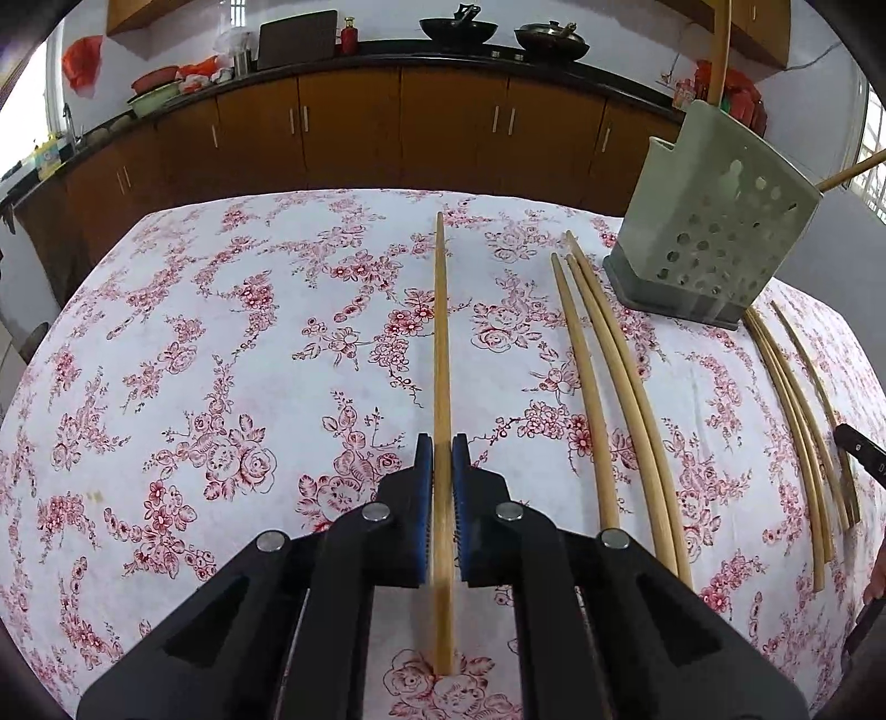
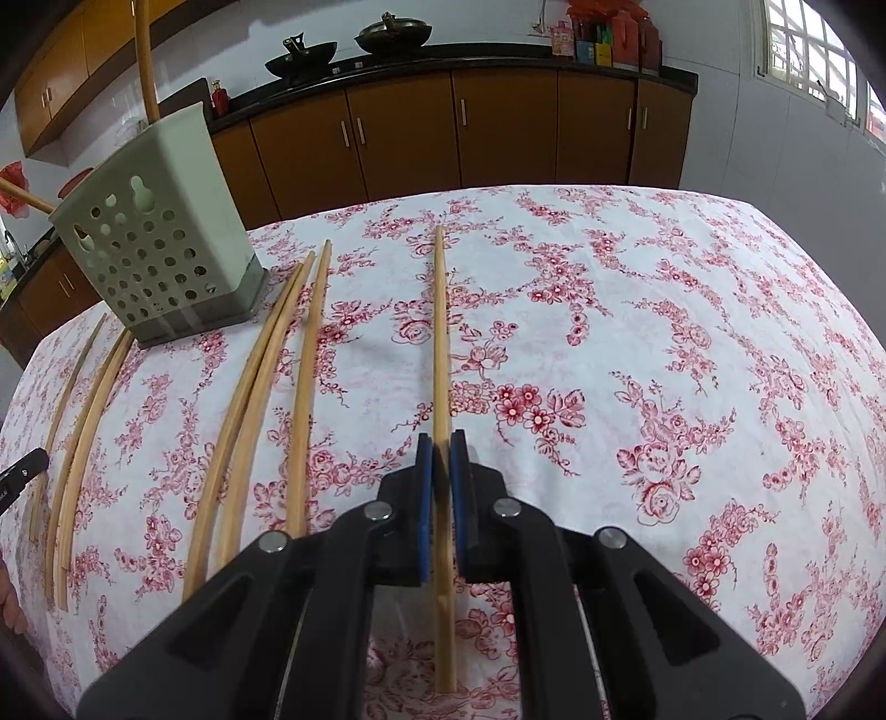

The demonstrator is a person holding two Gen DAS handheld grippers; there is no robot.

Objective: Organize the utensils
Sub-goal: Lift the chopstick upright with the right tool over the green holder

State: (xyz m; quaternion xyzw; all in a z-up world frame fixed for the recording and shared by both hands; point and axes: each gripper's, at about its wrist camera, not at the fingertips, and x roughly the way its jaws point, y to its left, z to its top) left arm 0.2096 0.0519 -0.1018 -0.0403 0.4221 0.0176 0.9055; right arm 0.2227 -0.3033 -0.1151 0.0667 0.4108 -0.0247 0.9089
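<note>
My left gripper (image 1: 442, 443) is shut on a wooden chopstick (image 1: 441, 332) that points straight ahead over the floral tablecloth. My right gripper (image 2: 441, 440) is shut on another chopstick (image 2: 441, 332) the same way. Three loose chopsticks (image 1: 603, 365) lie on the cloth between the grippers, also in the right wrist view (image 2: 266, 387). Several more chopsticks (image 1: 792, 399) lie beyond them, seen at the far left of the right wrist view (image 2: 83, 421). A grey perforated utensil holder (image 1: 703, 232) stands at the back with two sticks in it, also seen in the right wrist view (image 2: 149, 232).
The table (image 1: 221, 332) wears a white cloth with red flowers. Brown kitchen cabinets (image 1: 343, 127) run behind it, with woks (image 1: 457, 27) on the counter. The right gripper's black tip (image 1: 861, 451) shows at the left view's right edge; the left gripper's tip (image 2: 22, 468) at the right view's left edge.
</note>
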